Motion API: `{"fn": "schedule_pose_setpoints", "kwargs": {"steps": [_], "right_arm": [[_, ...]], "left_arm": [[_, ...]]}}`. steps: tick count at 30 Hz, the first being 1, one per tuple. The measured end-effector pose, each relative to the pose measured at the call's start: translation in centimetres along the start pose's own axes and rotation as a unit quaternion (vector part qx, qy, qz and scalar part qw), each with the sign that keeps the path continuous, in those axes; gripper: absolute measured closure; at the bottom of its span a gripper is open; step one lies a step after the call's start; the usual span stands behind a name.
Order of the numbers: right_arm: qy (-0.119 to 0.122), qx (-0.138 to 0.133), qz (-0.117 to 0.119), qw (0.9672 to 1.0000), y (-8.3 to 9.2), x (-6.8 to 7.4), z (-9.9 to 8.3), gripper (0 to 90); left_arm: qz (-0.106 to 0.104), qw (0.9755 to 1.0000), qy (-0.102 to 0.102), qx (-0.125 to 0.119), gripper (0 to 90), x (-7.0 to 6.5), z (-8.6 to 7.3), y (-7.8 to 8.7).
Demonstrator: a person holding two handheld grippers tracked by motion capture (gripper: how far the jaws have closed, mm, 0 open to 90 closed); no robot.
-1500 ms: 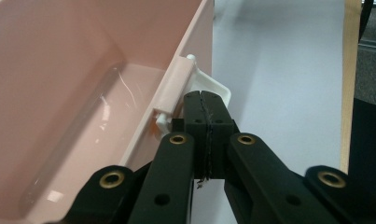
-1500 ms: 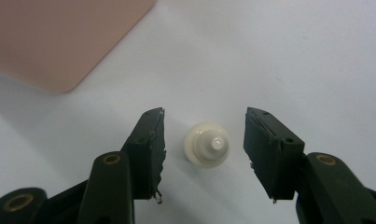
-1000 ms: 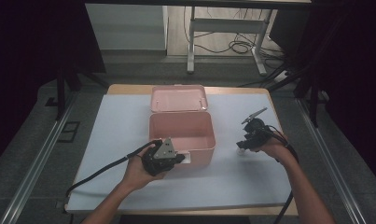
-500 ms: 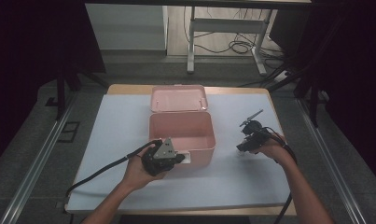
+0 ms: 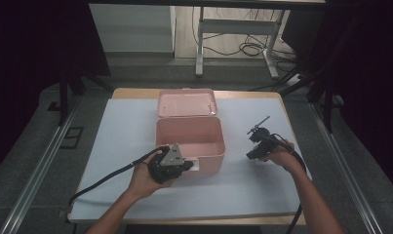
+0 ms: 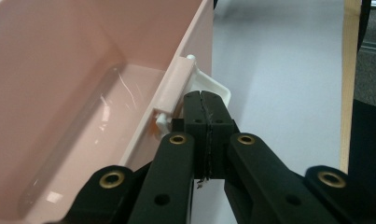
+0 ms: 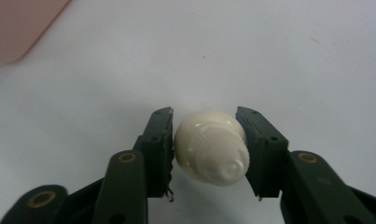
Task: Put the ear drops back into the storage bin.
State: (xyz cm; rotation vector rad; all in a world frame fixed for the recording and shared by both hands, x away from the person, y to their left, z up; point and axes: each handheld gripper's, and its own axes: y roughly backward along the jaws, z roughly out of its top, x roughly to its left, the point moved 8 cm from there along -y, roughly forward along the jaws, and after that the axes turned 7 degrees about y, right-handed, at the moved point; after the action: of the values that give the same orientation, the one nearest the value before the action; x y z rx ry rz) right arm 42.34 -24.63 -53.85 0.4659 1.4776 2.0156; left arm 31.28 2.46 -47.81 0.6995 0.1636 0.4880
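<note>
An open pink box stands mid-table, its lid lying flat behind it. My left gripper is at the box's front wall. In the left gripper view the jaws are shut, their tips against the white latch on the box; nothing shows between them. Right of the box, just above the mat, my right gripper is shut on a cream-white bulb-shaped object, one pad on either side. The box is empty inside.
A white mat covers most of the wooden table. The left gripper's black cable trails toward the front left corner. A corner of the pink box sits at the upper left of the right gripper view.
The right gripper has shifted slightly toward the person. The left gripper stays at the box's front.
</note>
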Motion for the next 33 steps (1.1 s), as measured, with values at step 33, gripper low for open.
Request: {"fn": "schedule_pose_setpoints", "kwargs": {"steps": [33], "right_arm": [[0.057,-0.084,0.011,0.9948,8.9,2.2,7.2,60.4]], "left_arm": [[-0.001,1.0,0.0,0.0,90.0,0.0,0.0,0.0]]}}
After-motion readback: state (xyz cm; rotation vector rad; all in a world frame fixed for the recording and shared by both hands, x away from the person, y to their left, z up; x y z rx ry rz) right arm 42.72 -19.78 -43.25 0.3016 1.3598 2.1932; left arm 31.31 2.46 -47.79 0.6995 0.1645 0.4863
